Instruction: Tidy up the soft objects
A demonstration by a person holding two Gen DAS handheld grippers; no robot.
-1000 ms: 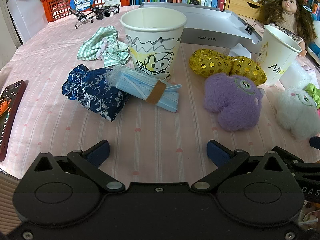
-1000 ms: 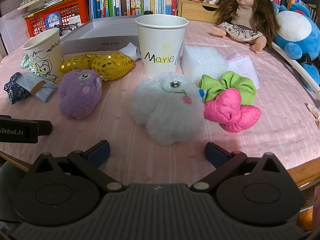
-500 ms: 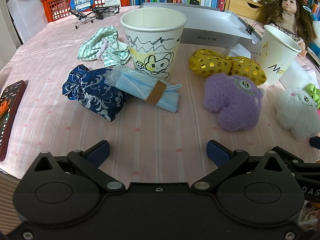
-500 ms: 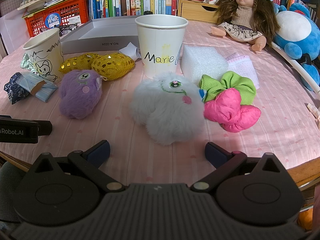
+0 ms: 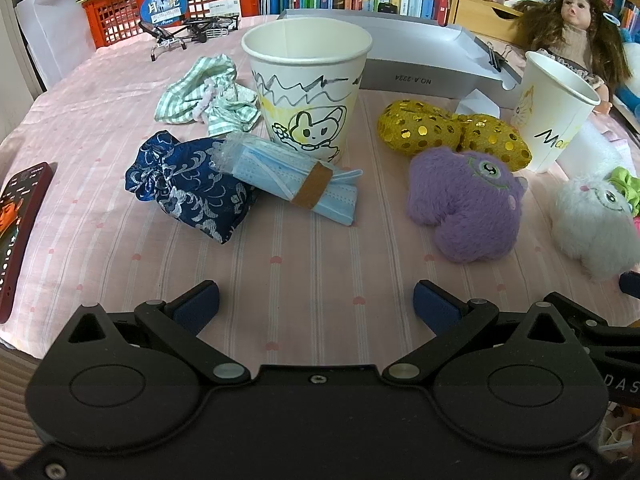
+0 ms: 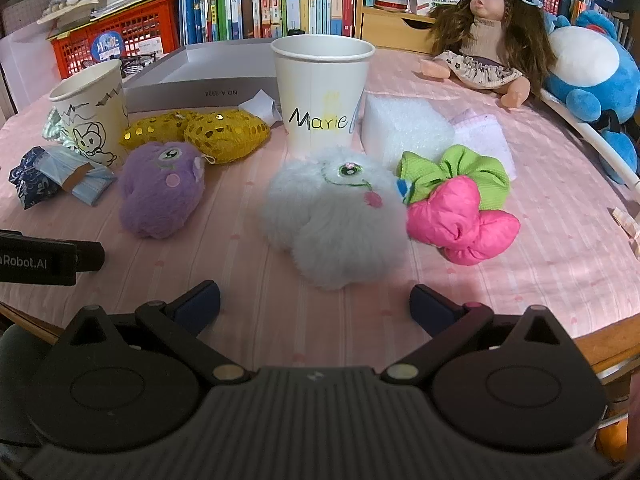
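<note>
Soft things lie spread over the pink tablecloth. A purple plush sits beside a gold sequin cushion. A white furry plush lies just ahead of my right gripper, which is open and empty. Right of it are a pink puffy bow and a green scrunchie. A navy patterned pouch and a bundle of blue masks lie ahead of my left gripper, open and empty. A striped green cloth is farther back.
Two paper cups stand upright: a cartoon cup and a "Marie" cup. A grey box lid, white foam block, doll, blue plush toy, dark red phone, red crate and books ring the table.
</note>
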